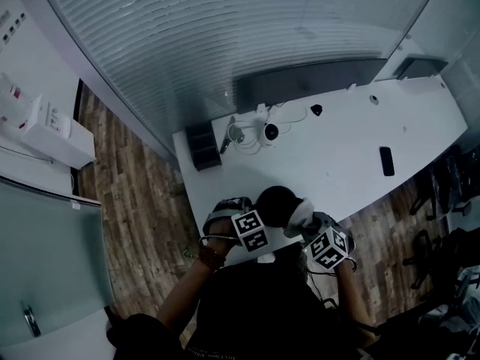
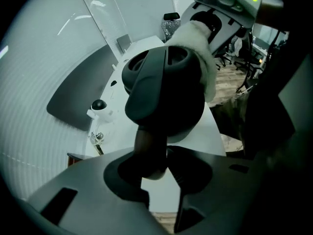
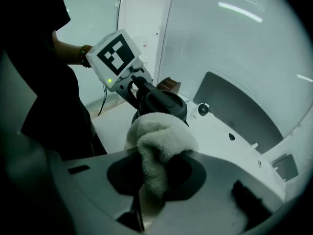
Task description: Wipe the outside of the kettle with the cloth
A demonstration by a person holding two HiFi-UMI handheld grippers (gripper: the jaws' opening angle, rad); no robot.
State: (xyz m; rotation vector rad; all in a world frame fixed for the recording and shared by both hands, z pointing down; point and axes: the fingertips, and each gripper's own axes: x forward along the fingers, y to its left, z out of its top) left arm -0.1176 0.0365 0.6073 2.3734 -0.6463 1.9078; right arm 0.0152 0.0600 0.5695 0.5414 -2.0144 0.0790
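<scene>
A black kettle [image 1: 276,205] is held above the near edge of the white table [image 1: 337,156]. My left gripper [image 2: 157,168] is shut on the kettle's handle [image 2: 149,148], with the kettle body [image 2: 166,92] filling that view. My right gripper [image 3: 146,190] is shut on a white fluffy cloth [image 3: 159,141], and the cloth [image 2: 198,48] presses against the far side of the kettle [image 3: 161,102]. In the head view the cloth [image 1: 300,214] shows at the kettle's right, between the two marker cubes.
On the table lie a small white camera with a black lens [image 1: 269,131], coiled cables [image 1: 241,136], a black phone [image 1: 386,160] and a small dark object [image 1: 316,109]. A black box [image 1: 202,145] stands at the table's left end. Office chairs [image 1: 450,182] stand at the right.
</scene>
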